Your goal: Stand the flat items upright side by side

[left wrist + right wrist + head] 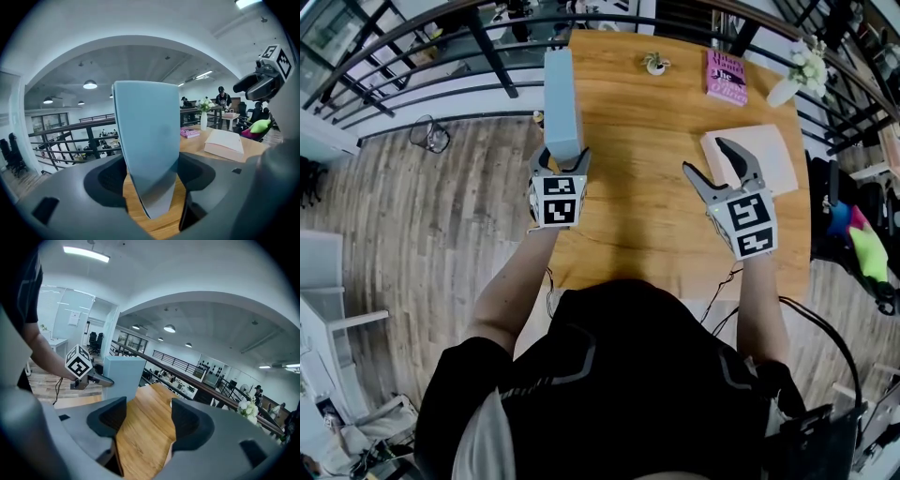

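A light blue book (561, 94) stands upright near the left edge of the wooden table (647, 216). My left gripper (561, 155) has its jaws wide around the book's near end. In the left gripper view the blue book (147, 136) fills the gap, and both pads lie against its faces. A white book (764, 155) lies flat at the right of the table. My right gripper (705, 157) hovers at its left edge, open. The right gripper view shows only bare wood between the jaws, with the blue book (123, 373) farther off.
A pink book (727, 75) lies flat at the table's far right. A small potted plant (655, 64) stands at the far middle and a vase of white flowers (802, 70) at the far right corner. A black railing runs beyond the table's far and left sides.
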Demonstrator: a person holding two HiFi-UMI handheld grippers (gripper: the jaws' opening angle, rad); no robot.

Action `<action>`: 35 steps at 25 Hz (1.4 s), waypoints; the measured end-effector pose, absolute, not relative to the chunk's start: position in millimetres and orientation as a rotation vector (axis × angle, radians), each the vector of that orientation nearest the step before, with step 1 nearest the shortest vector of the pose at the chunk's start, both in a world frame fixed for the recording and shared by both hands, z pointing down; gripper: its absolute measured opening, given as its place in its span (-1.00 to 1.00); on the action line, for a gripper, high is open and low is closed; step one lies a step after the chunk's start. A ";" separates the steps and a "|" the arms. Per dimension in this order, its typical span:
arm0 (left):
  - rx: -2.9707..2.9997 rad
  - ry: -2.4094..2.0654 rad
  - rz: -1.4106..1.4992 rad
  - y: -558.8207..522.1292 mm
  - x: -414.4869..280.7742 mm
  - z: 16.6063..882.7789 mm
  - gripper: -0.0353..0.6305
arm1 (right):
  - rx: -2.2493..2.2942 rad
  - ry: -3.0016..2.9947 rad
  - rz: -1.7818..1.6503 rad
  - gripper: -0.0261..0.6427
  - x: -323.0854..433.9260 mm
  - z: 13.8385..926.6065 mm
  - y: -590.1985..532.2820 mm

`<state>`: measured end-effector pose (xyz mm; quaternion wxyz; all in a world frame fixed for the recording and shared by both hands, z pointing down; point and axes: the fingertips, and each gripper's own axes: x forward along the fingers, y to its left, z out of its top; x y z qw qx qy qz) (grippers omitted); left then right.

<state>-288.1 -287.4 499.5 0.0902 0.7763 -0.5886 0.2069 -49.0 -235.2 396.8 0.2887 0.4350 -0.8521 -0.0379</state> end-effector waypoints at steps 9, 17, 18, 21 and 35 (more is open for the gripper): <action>2.348 -1.698 0.669 -328.6 -322.8 501.0 0.12 | 1.225 -2.231 -0.031 -0.01 -65.3 410.5 -232.5; 2.393 -1.655 0.683 -375.7 -346.2 499.6 0.12 | 1.288 -2.161 0.060 -0.02 -67.2 427.2 -213.6; 2.398 -1.646 0.686 -381.4 -348.0 499.3 0.12 | 1.301 -2.153 0.072 -0.02 -65.0 427.7 -211.9; 2.393 -1.630 0.697 -394.3 -351.8 500.8 0.12 | 1.347 -2.132 0.100 -0.02 -55.0 428.2 -206.7; 2.413 -1.597 0.727 -412.9 -348.6 503.0 0.15 | 1.450 -2.103 0.147 -0.02 -35.1 420.1 -186.6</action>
